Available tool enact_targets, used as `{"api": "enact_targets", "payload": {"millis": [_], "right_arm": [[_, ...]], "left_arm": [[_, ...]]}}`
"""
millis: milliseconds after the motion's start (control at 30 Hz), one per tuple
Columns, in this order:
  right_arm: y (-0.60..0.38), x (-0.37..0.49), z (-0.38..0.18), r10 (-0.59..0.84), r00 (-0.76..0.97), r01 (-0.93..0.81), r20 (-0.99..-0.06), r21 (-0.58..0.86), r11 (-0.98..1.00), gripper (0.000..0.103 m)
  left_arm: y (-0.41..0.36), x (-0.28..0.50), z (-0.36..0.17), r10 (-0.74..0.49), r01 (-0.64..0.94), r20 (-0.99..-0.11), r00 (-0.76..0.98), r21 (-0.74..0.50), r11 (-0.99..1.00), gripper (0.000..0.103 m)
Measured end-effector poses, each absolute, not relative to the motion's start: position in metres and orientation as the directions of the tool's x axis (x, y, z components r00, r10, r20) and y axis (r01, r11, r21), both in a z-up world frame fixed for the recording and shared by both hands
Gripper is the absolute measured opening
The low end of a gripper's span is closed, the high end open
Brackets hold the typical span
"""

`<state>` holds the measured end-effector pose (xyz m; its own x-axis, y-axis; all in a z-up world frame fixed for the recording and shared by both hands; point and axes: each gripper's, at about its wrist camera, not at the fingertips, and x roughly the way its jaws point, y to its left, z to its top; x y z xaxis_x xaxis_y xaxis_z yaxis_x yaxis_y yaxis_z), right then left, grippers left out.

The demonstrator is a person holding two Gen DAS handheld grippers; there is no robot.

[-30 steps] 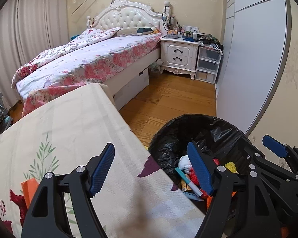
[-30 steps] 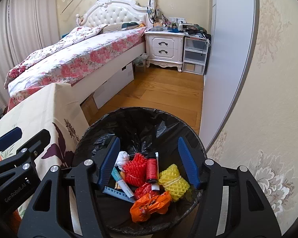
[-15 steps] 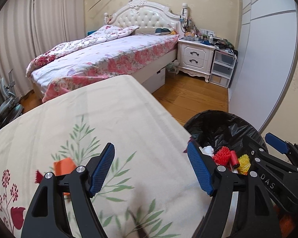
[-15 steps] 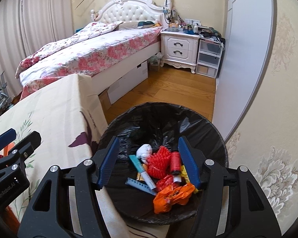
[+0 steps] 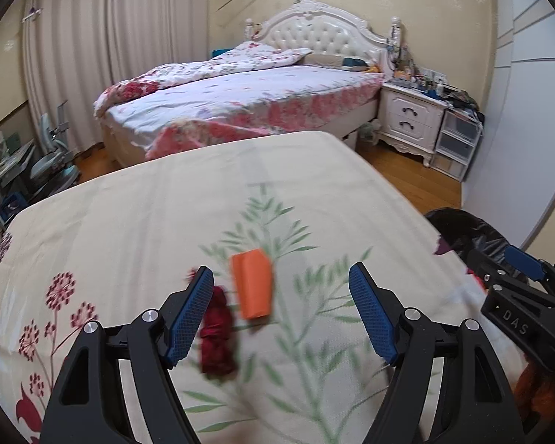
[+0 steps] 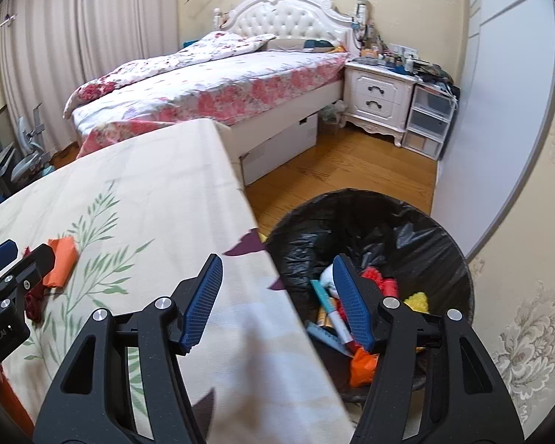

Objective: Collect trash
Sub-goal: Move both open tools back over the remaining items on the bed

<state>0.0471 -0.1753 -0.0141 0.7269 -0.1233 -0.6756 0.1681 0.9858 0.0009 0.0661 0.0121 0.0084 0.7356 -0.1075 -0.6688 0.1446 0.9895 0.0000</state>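
Since a second ago, the left hand-held gripper (image 5: 281, 314) has swung from the black-lined bin (image 6: 370, 214) over the floral-cloth tabletop (image 5: 148, 222), jaws wide and empty above an orange packet (image 5: 251, 283) and dark red scrap (image 5: 216, 336). The right hand-held gripper (image 6: 277, 299), also wide, straddles the tabletop edge and the bin. A bed (image 5: 248, 100) stands beyond.

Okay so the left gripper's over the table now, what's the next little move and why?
Probably lower the open left gripper onto the orange piece, which lies between its fingers on the tablecloth, and close. It and the dark red scrap are not yet in the bin.
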Motion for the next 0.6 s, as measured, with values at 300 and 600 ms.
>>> {"api": "enact_targets", "payload": {"millis": [300,600], "right_arm": [[-0.135,0.051,-0.016,-0.064,0.726,0.078,-0.685,-0.011,0.997,0.06],[-0.119,0.053,-0.019,-0.047,0.718,0.046,-0.695,-0.02,0.999,0.06]], "left_arm": [[0.057,0.063,-0.01,-0.038,0.056,-0.707,0.707,0.001,0.998,0.073],[0.061,0.073,-0.024,-0.033,0.066,-0.746,0.665,0.014,0.998,0.066]]}}
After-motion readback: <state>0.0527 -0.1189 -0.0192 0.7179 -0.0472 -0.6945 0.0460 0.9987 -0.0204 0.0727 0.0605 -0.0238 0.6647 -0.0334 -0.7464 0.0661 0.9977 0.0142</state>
